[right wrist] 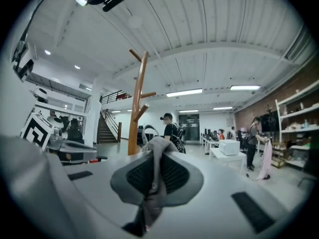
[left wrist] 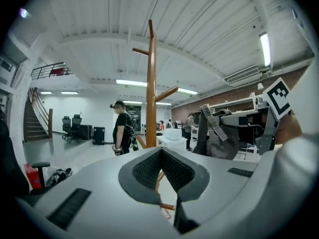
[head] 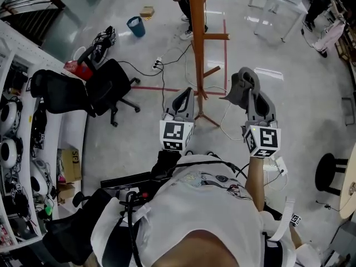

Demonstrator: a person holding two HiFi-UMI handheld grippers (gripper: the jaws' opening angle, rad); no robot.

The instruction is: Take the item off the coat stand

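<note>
Two hand-held grippers show in the head view. The left gripper (head: 183, 96) points toward the tall orange-brown wooden coat stand (head: 196, 32). The right gripper (head: 253, 89) carries the grey fabric item with a strap (head: 236, 90) near the pole, clear of its pegs. A white cable (head: 223, 121) loops on the floor by the stand's feet, and a step forward could snag it.

From the left gripper view, that gripper's jaws are closed together with nothing between them, so it offers no backup if the item drops. The item hangs off to the right, apart from the stand.

From the right gripper view, the jaws pinch only a thin fold of the grey fabric. I judge that a quick swing could pull it free, or sweep it against a peg.
</note>
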